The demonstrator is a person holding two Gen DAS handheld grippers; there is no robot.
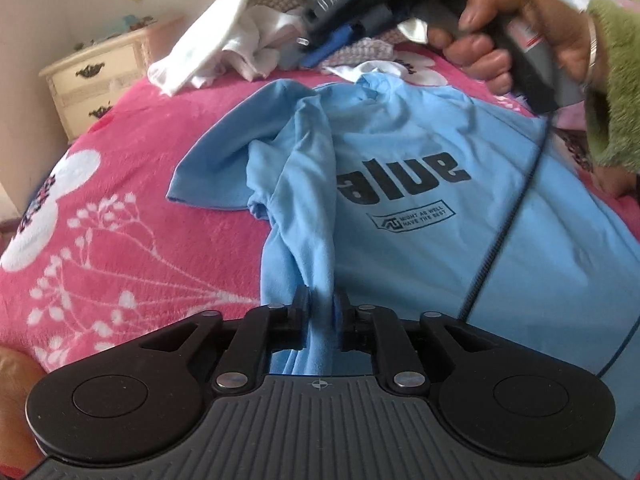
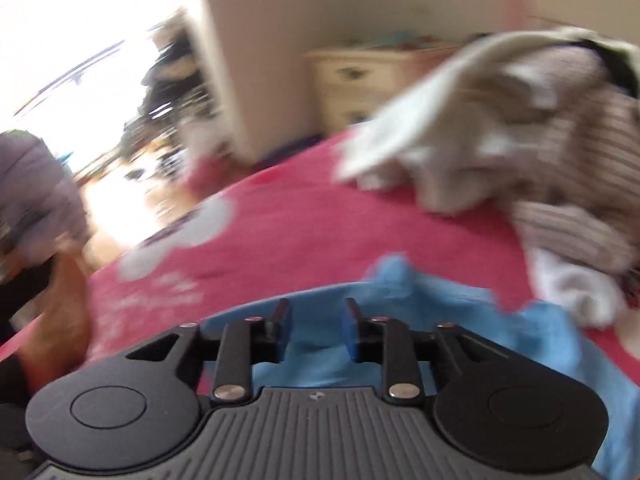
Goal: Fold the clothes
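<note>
A light blue T-shirt (image 1: 420, 208) with dark print lies on the pink blanket (image 1: 120, 208). My left gripper (image 1: 322, 304) is shut on a bunched fold of the shirt, which stretches from its jaws toward the far sleeve. My right gripper (image 2: 316, 316) is open and empty, hovering over the blue T-shirt's (image 2: 440, 312) edge; that view is blurred. The right gripper also shows in the left wrist view (image 1: 320, 44), held in a hand above the shirt's far end.
A pile of white and beige clothes (image 1: 248, 36) lies at the far end of the bed, also in the right wrist view (image 2: 500, 132). A cream drawer unit (image 1: 96, 76) stands beside the bed against the wall. A black cable (image 1: 504, 224) hangs across the shirt.
</note>
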